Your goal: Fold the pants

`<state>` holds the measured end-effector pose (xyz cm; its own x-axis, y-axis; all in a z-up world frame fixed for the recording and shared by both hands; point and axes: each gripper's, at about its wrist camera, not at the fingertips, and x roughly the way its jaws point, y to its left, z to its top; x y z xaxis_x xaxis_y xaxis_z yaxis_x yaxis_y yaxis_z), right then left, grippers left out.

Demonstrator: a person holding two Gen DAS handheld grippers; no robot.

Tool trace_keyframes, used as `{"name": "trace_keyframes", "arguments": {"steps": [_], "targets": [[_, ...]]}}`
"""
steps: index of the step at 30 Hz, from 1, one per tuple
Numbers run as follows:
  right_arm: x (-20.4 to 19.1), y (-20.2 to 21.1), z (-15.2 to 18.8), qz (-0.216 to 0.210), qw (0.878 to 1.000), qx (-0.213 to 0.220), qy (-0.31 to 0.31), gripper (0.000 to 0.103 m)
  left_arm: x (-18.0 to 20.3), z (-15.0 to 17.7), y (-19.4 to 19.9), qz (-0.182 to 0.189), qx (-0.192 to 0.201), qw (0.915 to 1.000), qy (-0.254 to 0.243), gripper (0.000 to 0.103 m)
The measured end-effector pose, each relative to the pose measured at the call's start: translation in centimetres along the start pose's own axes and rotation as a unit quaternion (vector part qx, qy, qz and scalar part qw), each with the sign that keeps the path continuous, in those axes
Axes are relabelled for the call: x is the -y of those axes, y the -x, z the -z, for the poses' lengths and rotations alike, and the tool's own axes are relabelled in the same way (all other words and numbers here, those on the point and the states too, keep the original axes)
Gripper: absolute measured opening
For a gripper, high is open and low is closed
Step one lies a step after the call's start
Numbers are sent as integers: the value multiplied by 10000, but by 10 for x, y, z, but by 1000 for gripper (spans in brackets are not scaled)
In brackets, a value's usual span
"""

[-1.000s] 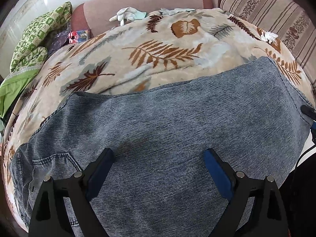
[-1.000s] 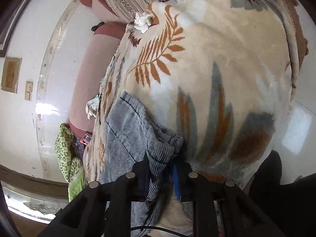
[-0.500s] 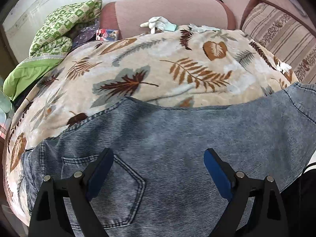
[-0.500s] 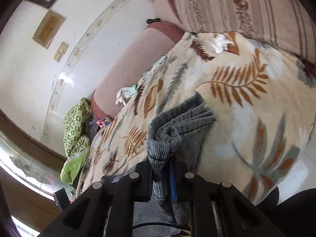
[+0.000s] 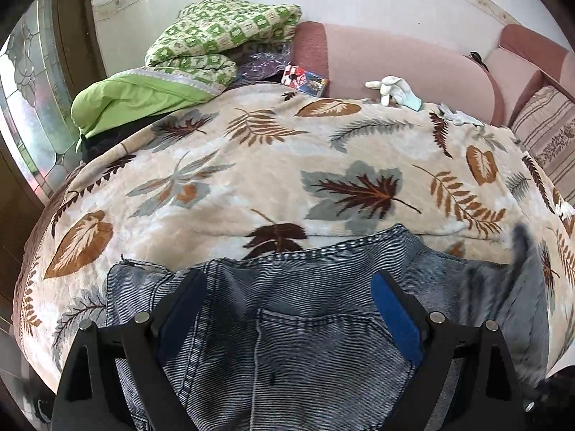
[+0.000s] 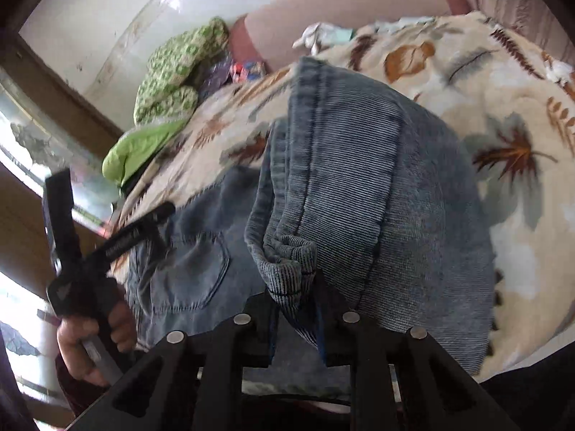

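Blue-grey denim pants [image 5: 323, 352] lie on a leaf-patterned blanket [image 5: 251, 165]; the back pocket and waist end show in the left wrist view. My left gripper [image 5: 287, 309] is open and empty, hovering over the pocket area. My right gripper [image 6: 294, 309] is shut on the bunched leg hems of the pants [image 6: 345, 165] and holds them lifted over the waist part. The left gripper [image 6: 107, 237], held in a hand, shows at the left of the right wrist view.
A green patterned quilt [image 5: 215, 36] and a green cloth [image 5: 136, 97] lie at the far left. A pink sofa back [image 5: 395, 64] runs behind, with white gloves [image 5: 391, 88] and a small packet [image 5: 305, 79]. A striped cushion [image 5: 546, 125] is at right.
My right gripper has carried the leg hems leftward over the pants toward the waist. My left gripper has moved left along the pants to the pocket end.
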<state>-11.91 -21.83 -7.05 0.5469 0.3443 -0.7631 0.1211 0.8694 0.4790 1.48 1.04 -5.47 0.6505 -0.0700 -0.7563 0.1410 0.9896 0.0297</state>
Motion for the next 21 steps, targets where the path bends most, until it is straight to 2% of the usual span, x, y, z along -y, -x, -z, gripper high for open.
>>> {"name": "trace_keyframes", "arguments": {"steps": [2, 3, 5, 8, 12, 13, 14, 15, 17, 19, 20, 21], "targets": [[-13, -22, 12, 44, 9979, -521, 392, 23, -4, 2, -2, 20, -26, 10000, 28, 94], [-19, -27, 18, 187, 9958, -607, 661, 23, -4, 3, -2, 19, -16, 10000, 9, 94], [-24, -24, 21, 258, 9928, -563, 1028, 23, 1, 6, -2, 16, 23, 10000, -96, 94], [-17, -7, 15, -110, 9943, -467, 954, 25, 14, 10, -1, 142, 15, 9993, -351, 94], [-12, 8, 13, -785, 9888, -489, 1171, 38, 36, 17, -1, 314, 25, 9971, -700, 94], [-10, 10, 14, -975, 9869, -503, 1180, 54, 41, 19, -1, 312, 20, 9964, -784, 94], [-8, 12, 14, -1129, 9855, -501, 1164, 63, 45, 21, -2, 294, 16, 9959, -854, 94], [-6, 13, 15, -1237, 9849, -447, 1131, 70, 48, 22, -3, 284, 9, 9955, -907, 94], [-7, 18, 18, -1493, 9810, -373, 1184, 70, 54, 25, -4, 353, 21, 9949, -947, 94], [6, 31, 13, -1767, 9795, 30, 965, 70, 60, 29, -2, 511, 77, 9936, -1008, 94], [16, 38, 8, -1705, 9819, 290, 767, 70, 63, 30, -1, 560, 119, 9928, -1050, 94], [26, 43, 1, -1426, 9866, 542, 572, 70, 67, 31, 0, 594, 154, 9923, -1079, 94]]}}
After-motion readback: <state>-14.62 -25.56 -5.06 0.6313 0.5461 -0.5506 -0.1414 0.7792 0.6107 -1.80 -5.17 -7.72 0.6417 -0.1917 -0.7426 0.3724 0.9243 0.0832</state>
